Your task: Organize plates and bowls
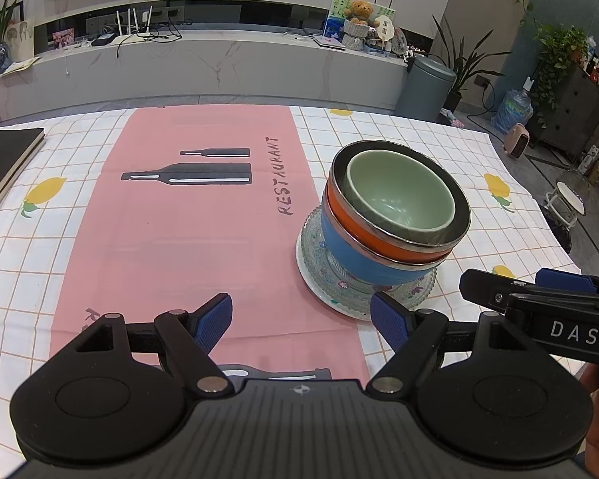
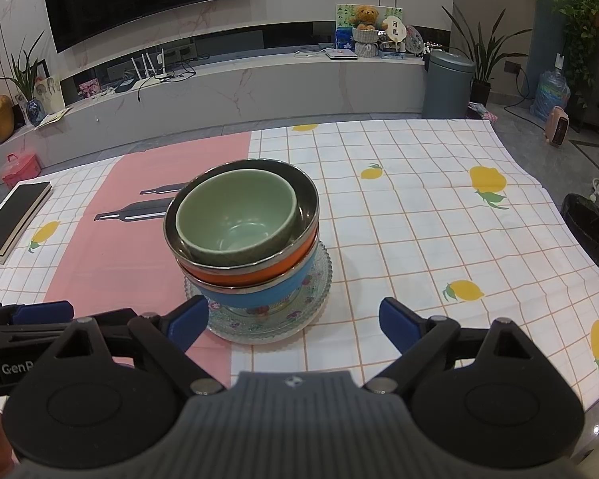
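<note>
A stack stands on the table: a green bowl [image 1: 403, 193] [image 2: 237, 215] nested in an orange bowl [image 1: 363, 231] [image 2: 255, 273], which sits in a blue bowl [image 1: 359, 261] [image 2: 259, 295], all on a patterned glass plate [image 1: 331, 287] [image 2: 275, 323] over a white plate. My left gripper [image 1: 301, 321] is open and empty, just left of and in front of the stack. My right gripper [image 2: 293, 323] is open and empty, right in front of the stack. The right gripper also shows in the left wrist view [image 1: 539, 291].
A pink placemat [image 1: 195, 219] lies left of the stack on the checked lemon tablecloth [image 2: 439, 215]. A black book [image 1: 4, 163] lies at the table's left edge. A grey bin [image 1: 429, 88] and plants stand beyond the table.
</note>
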Action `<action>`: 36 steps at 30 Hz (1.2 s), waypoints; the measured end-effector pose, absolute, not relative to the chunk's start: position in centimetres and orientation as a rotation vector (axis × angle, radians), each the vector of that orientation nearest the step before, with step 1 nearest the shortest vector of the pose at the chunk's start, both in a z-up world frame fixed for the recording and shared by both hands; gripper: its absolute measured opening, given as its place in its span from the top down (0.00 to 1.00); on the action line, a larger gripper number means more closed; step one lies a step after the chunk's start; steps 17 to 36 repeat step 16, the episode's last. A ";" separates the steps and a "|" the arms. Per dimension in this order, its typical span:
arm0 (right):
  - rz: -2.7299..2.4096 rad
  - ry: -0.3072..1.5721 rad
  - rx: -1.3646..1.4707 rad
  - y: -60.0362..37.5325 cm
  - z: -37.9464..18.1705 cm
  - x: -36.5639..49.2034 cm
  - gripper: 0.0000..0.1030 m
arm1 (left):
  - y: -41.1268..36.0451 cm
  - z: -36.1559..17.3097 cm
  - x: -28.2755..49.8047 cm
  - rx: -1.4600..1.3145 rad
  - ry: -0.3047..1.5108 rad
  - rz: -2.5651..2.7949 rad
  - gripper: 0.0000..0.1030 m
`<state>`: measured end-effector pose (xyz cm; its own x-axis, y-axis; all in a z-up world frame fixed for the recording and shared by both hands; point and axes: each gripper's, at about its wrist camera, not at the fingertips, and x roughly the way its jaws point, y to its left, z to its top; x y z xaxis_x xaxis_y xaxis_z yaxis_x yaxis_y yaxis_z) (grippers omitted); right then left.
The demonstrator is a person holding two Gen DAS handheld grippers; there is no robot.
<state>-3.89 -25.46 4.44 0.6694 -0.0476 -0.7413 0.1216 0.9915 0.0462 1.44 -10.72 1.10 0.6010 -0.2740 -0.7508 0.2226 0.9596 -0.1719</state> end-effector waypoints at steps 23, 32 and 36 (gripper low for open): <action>-0.104 0.830 0.103 -25.5 4.5 -3.9 0.12 | -10.6 1.3 1.4 -0.064 0.852 -0.298 0.14; -0.104 0.830 0.103 -25.5 4.5 -3.9 0.12 | -10.6 1.3 1.4 -0.064 0.852 -0.298 0.14; -0.104 0.830 0.103 -25.5 4.5 -3.9 0.12 | -10.6 1.3 1.4 -0.064 0.852 -0.298 0.14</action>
